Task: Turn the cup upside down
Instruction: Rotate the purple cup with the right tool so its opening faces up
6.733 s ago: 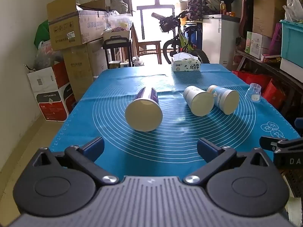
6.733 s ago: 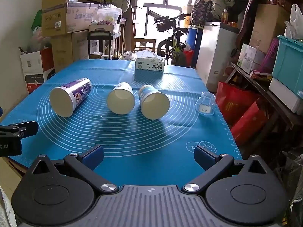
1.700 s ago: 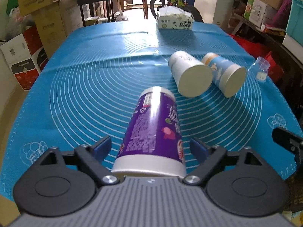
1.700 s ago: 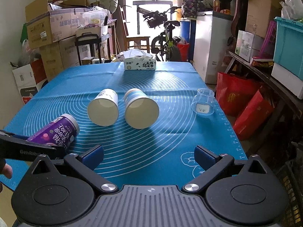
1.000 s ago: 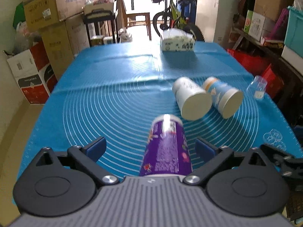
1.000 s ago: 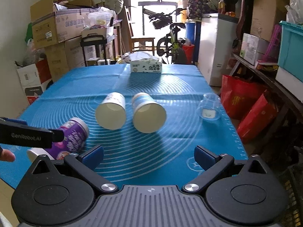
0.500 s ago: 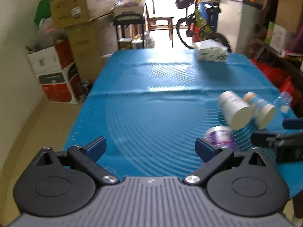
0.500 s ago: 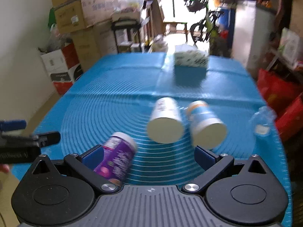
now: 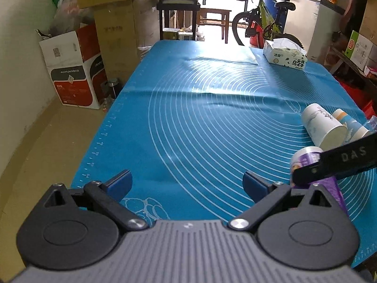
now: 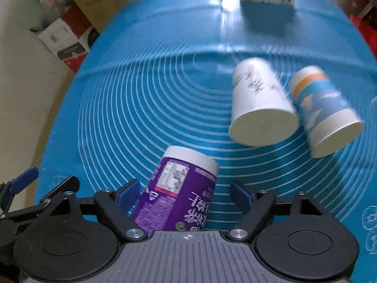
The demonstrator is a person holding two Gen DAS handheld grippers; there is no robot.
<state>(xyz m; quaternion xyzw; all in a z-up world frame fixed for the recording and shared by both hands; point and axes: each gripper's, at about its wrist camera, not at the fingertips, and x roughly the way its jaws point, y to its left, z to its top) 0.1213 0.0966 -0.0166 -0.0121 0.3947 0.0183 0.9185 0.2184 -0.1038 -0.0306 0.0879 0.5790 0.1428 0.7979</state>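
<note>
The purple cup (image 10: 179, 188) lies on its side on the worktop (image 10: 141, 99) between the spread right tongs (image 10: 183, 195), which straddle without pinching it, probably to take its sides for turning, while the left tongs (image 9: 187, 185) gape empty beside it.

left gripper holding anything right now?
No: in the left wrist view the left gripper stands open over bare blue mat, while the purple cup sits off to its right.
</note>
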